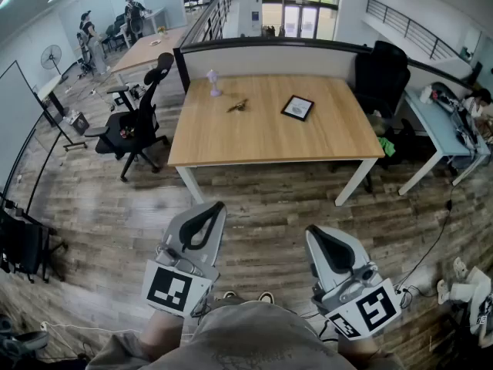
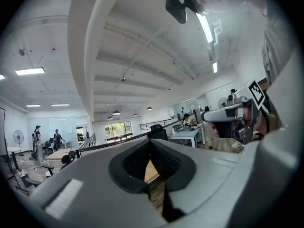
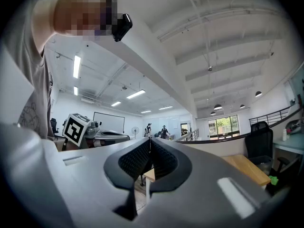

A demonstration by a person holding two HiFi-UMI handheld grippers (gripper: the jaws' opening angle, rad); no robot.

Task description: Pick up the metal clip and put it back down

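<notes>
L gripper [image 1: 208,209] at 7, R gripper [image 1: 318,235] at 5, both w/ jaws pressed together, empty. Metal clip [image 1: 237,105] on desk [image 1: 254,141] at 12.

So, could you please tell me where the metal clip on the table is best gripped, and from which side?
Probably across the middle of the metal clip, coming from above. It lies low on the table, slanted, long and narrow, with bare wood round it, so jaws set across its long line should fit. Its finer shape is too small to read.
</notes>
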